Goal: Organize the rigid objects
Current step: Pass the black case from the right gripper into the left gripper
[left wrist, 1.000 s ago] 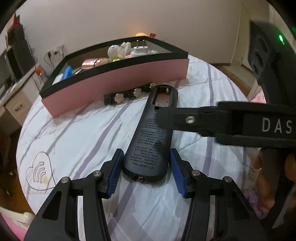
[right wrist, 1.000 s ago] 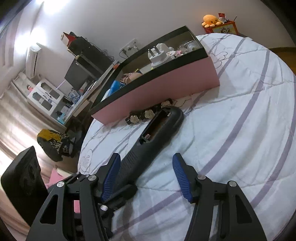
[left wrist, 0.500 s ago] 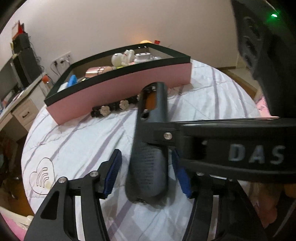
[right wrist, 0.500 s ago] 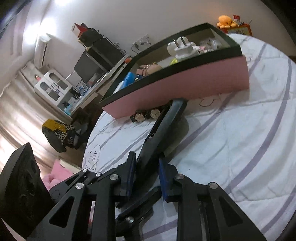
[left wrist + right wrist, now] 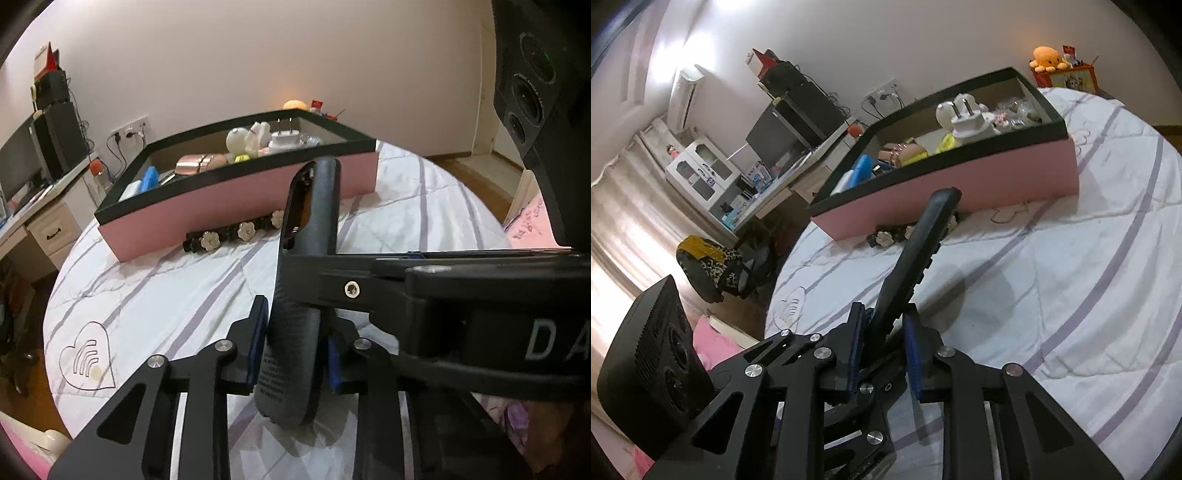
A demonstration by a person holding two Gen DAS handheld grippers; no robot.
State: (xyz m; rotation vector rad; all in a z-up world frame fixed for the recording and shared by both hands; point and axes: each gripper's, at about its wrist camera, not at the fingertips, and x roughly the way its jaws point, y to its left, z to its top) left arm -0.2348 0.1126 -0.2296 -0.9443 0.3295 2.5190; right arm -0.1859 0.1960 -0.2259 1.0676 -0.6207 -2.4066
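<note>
A black remote control (image 5: 306,266) with its battery bay open is lifted off the bed, tilted on edge. My left gripper (image 5: 295,343) is shut on its near end. My right gripper (image 5: 882,332) is shut on its sides too; its finger crosses the left wrist view (image 5: 369,284). The remote also shows in the right wrist view (image 5: 916,251), pointing toward the pink box (image 5: 960,199). The box (image 5: 236,195) has a black rim and holds a white plug (image 5: 967,118), toys and other items. A black hair clip with flowers (image 5: 236,232) lies in front of the box.
The bed has a white quilt with purple stripes (image 5: 1071,295). A desk with a monitor (image 5: 44,155) stands to the left. An orange plush toy (image 5: 1049,59) sits on a red box beyond the bed.
Both grippers closed on the remote, the right one first. The remote rose off the quilt and turned onto its edge, nearer the box.
</note>
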